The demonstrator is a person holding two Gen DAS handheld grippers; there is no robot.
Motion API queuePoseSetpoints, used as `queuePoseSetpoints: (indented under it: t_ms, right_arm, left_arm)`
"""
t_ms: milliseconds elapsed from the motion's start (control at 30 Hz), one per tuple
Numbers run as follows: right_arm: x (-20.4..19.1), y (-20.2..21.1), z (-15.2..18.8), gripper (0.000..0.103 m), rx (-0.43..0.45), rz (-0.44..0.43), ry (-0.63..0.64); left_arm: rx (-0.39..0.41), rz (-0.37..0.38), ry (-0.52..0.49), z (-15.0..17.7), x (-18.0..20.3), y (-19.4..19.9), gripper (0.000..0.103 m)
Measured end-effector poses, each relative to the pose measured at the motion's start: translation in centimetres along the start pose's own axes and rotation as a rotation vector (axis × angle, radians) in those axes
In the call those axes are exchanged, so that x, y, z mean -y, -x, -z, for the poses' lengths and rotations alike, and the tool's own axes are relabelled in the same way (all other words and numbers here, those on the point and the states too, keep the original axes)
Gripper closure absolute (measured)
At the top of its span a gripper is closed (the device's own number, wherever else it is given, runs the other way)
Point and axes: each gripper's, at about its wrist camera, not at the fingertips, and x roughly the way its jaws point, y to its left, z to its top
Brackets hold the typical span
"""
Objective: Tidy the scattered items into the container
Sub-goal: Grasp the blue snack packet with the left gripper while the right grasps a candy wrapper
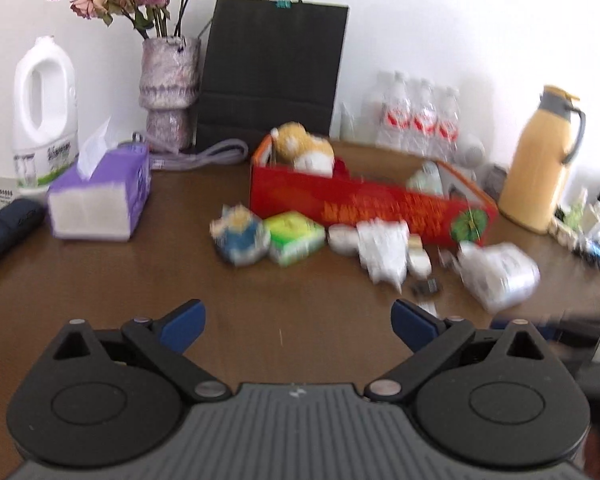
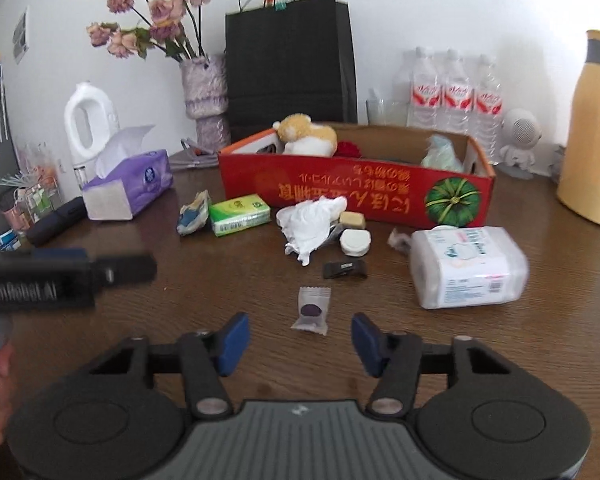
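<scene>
One red cardboard box [image 2: 356, 192], holding one plush toy [image 2: 306, 134], one red item [image 2: 346, 148] and one pale green packet [image 2: 440, 154]. On the table [image 2: 220, 300]: one green tissue pack [image 2: 239, 213], one crumpled blue-and-white wrapper [image 2: 194, 214], one crumpled white cloth [image 2: 310, 220], one tan block [image 2: 352, 219], one round white case [image 2: 355, 242], one black clip [image 2: 345, 270], one wrapped candy [image 2: 312, 310], one white wipes pack [image 2: 466, 266]. Behind: one purple tissue box [image 2: 128, 186], one vase of dried flowers [image 2: 204, 92], one black paper bag [image 2: 290, 60], one white jug [image 2: 90, 120], three labelled water bottles [image 2: 456, 96], one yellow flask [image 2: 592, 128].

White wall [image 2: 440, 8], brown wooden table [image 2: 500, 360], daylight
</scene>
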Motion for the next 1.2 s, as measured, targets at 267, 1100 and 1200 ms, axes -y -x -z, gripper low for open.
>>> queuePoseSetpoints:
  t_ms: [267, 1100, 1200]
  right_arm:
    - [0.0, -4.2, -1.3, 0.071, -0.051, 0.019, 0.008]
    - [0.3, -1.3, 0.6, 0.097, 0.027, 0.065, -0.027]
    - [0.2, -0.4, 0.7, 0.097, 0.048, 0.077, -0.033]
  left_arm:
    - [-0.007, -0.146, -0.03, -4.4, -2.1, -8.6, 0.025]
    - [-0.082, -0.112, 0.212, 0.8, -3.8, -0.1, 0.097]
    - [-0.091, -0.076, 0.17, 1.4, -3.0, 1.7, 0.097]
